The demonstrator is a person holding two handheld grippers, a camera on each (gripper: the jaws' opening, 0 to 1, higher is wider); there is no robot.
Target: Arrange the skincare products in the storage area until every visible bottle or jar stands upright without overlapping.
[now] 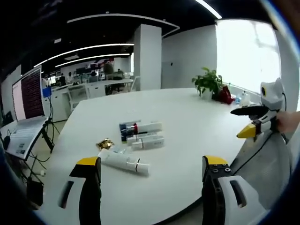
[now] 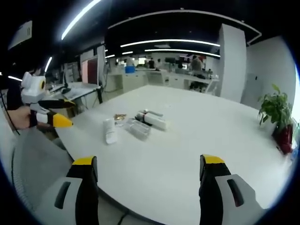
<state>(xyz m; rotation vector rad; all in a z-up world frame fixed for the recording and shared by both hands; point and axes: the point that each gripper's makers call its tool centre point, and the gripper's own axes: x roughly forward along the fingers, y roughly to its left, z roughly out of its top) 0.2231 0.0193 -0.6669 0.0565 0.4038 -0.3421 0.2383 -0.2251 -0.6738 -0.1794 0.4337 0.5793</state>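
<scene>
Two yellow-tipped jaws of the left hand-held gripper stand wide apart, empty, above a large white desk. The right hand-held gripper is likewise spread and empty. Mid-desk, well ahead, skincare tubes lie flat, clustered and touching. One white tube might roll off if nudged sideways.
</scene>
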